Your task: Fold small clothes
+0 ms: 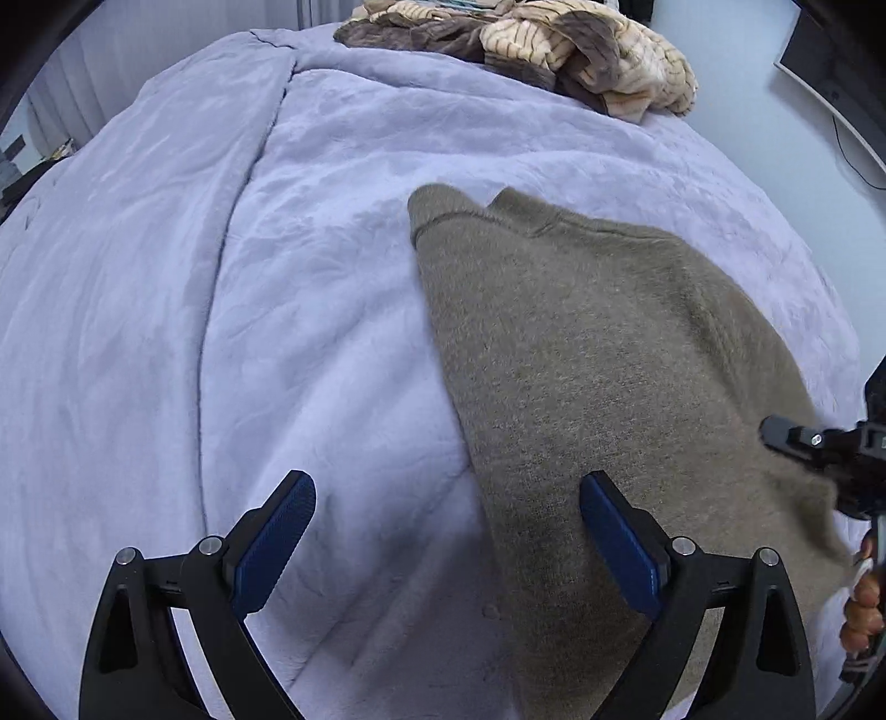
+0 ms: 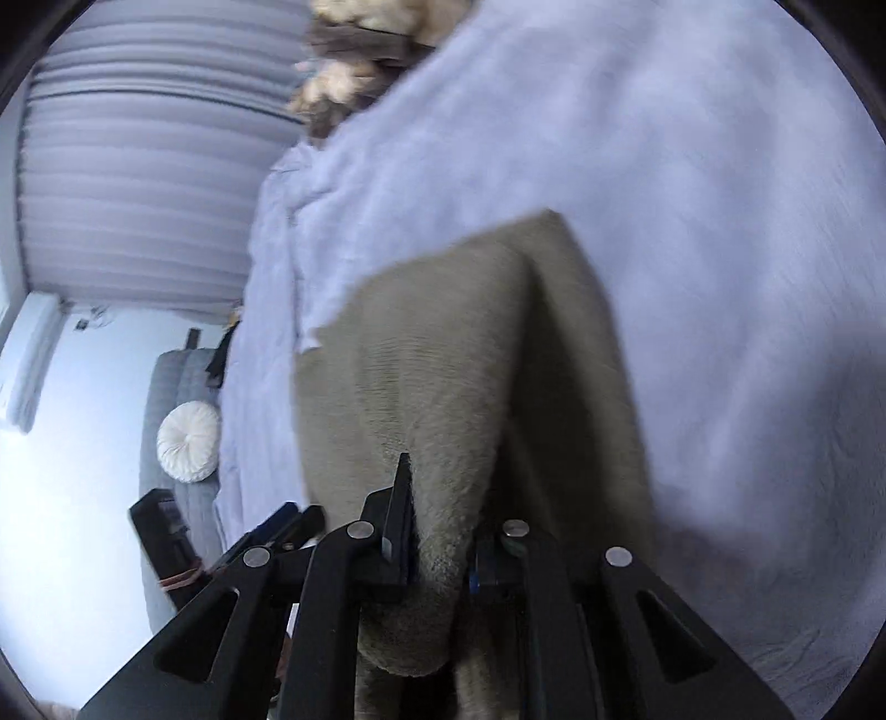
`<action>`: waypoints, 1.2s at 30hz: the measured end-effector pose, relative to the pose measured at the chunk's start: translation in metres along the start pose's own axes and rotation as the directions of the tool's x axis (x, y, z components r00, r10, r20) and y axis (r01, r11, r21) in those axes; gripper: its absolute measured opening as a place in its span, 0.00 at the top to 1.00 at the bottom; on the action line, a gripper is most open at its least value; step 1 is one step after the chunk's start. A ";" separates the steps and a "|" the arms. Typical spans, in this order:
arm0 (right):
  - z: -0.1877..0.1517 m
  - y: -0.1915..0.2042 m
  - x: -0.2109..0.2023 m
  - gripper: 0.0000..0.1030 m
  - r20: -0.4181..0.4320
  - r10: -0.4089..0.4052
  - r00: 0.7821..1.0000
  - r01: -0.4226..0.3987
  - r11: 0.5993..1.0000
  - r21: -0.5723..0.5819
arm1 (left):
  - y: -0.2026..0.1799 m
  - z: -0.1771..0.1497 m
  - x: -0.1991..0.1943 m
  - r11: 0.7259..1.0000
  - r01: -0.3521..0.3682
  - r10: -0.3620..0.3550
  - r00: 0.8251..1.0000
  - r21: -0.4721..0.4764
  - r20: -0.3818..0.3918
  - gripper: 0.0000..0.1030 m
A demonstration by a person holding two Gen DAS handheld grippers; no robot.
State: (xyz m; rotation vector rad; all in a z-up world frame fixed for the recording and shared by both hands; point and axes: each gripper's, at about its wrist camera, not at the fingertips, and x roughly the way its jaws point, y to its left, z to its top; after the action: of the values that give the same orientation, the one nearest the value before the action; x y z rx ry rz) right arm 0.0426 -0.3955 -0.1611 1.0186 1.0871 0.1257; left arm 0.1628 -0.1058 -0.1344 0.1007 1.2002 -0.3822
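An olive-grey knitted sweater (image 1: 598, 354) lies on a pale lavender bedspread (image 1: 310, 266). My left gripper (image 1: 448, 537) hangs open just above the bed at the sweater's left edge: its right finger is over the knit, its left finger over bare bedspread. In the right wrist view my right gripper (image 2: 437, 531) is shut on a bunched fold of the sweater (image 2: 443, 399), which rises as a ridge from between the jaws. That right gripper (image 1: 797, 443) also shows at the far right of the left wrist view, at the sweater's right edge, with a hand (image 1: 861, 603) below it.
A heap of cream and brown striped fleece clothes (image 1: 531, 44) lies at the far end of the bed. A dark screen with a cable (image 1: 830, 61) stands on the wall at right. Beyond the bed's side are a grey couch with a round white cushion (image 2: 188, 440) and pleated curtains (image 2: 149, 160).
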 end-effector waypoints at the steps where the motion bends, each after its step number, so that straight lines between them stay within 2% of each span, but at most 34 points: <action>1: -0.004 -0.017 0.005 0.85 -0.013 -0.001 1.000 0.002 0.999 0.051 | -0.001 -0.002 0.002 1.000 0.007 -0.007 1.000 -0.006 -0.006 0.06; 3: -0.008 -0.030 0.006 0.86 0.013 0.053 0.998 -0.055 0.993 0.103 | 0.000 -0.003 0.002 1.000 0.008 -0.008 1.000 -0.017 -0.003 0.06; 4: -0.007 -0.031 0.005 0.86 0.024 0.052 0.998 -0.054 0.992 0.110 | 0.000 -0.003 0.000 1.000 0.009 -0.010 1.000 -0.016 -0.005 0.06; 8: -0.003 -0.011 0.008 0.85 0.017 -0.041 0.999 0.040 0.998 0.051 | -0.006 -0.006 -0.009 1.000 -0.016 0.017 1.000 0.014 -0.019 0.06; 9: -0.001 -0.004 0.008 0.79 0.018 -0.060 0.998 0.059 0.998 0.036 | -0.007 -0.006 -0.011 1.000 -0.023 0.023 0.999 0.020 -0.022 0.06; 11: 0.001 0.007 0.001 0.75 0.016 -0.058 0.998 0.058 0.998 0.017 | -0.008 -0.009 -0.016 0.999 -0.013 0.014 0.999 0.031 -0.033 0.06; 12: -0.001 0.008 -0.004 0.58 0.012 -0.034 0.999 0.034 0.999 0.019 | -0.007 -0.013 -0.018 0.999 0.002 -0.001 0.999 0.033 -0.042 0.06; 13: -0.006 0.008 -0.012 0.34 0.016 -0.008 1.000 0.008 1.000 0.021 | -0.005 -0.018 -0.021 0.999 0.016 -0.014 0.999 0.031 -0.051 0.06; 14: -0.010 0.008 -0.018 0.28 0.024 0.011 1.000 -0.011 1.000 0.017 | -0.003 -0.024 -0.023 0.999 0.032 -0.030 0.998 0.027 -0.061 0.06; 17: -0.038 0.006 -0.046 0.27 0.050 0.040 0.998 -0.040 0.999 0.010 | 0.007 -0.042 -0.028 0.996 0.086 -0.088 0.992 -0.017 -0.094 0.06; 21: -0.087 -0.019 -0.062 0.27 0.073 0.123 0.990 -0.132 0.984 0.123 | 0.022 -0.062 -0.026 0.990 0.095 -0.109 0.983 -0.100 -0.149 0.06; 24: -0.110 -0.019 -0.039 0.27 0.039 0.152 0.988 -0.157 0.972 0.174 | 0.026 -0.072 -0.025 0.986 0.099 -0.120 0.979 -0.132 -0.163 0.06; 27: -0.112 -0.009 0.000 0.27 0.022 0.201 0.979 -0.201 0.961 0.190 | 0.023 -0.072 -0.027 0.987 0.090 -0.111 0.981 -0.133 -0.157 0.06; 29: -0.105 -0.002 0.026 0.29 0.023 0.184 0.983 -0.186 0.964 0.188 | 0.021 -0.069 -0.035 0.985 0.100 -0.118 0.984 -0.139 -0.135 0.06; 30: -0.102 0.000 0.037 0.40 0.025 0.181 0.983 -0.183 0.962 0.202 | 0.022 -0.067 -0.038 0.985 0.101 -0.118 0.985 -0.138 -0.128 0.06; 31: -0.099 0.001 0.045 0.76 0.018 0.189 0.982 -0.188 0.956 0.224 | 0.022 -0.066 -0.042 0.986 0.101 -0.117 0.986 -0.134 -0.121 0.06; 32: -0.098 0.005 0.051 0.92 0.011 0.223 0.975 -0.219 0.946 0.241 | 0.023 -0.066 -0.045 0.987 0.102 -0.117 0.987 -0.127 -0.113 0.06; 34: -0.102 0.020 0.049 0.92 0.014 0.254 0.967 -0.252 0.947 0.201 | 0.025 -0.064 -0.051 0.990 0.102 -0.112 0.988 -0.102 -0.103 0.06; 36: -0.111 0.032 0.045 0.92 0.000 0.245 0.970 -0.242 0.958 0.151 | 0.022 -0.065 -0.048 0.993 0.093 -0.101 0.989 -0.076 -0.109 0.06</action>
State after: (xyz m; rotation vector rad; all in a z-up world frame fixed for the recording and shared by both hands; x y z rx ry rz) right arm -0.0087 -0.2838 -0.1771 1.2882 0.9953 0.2559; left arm 0.0979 -0.0565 -0.1161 0.0023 1.3321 -0.4231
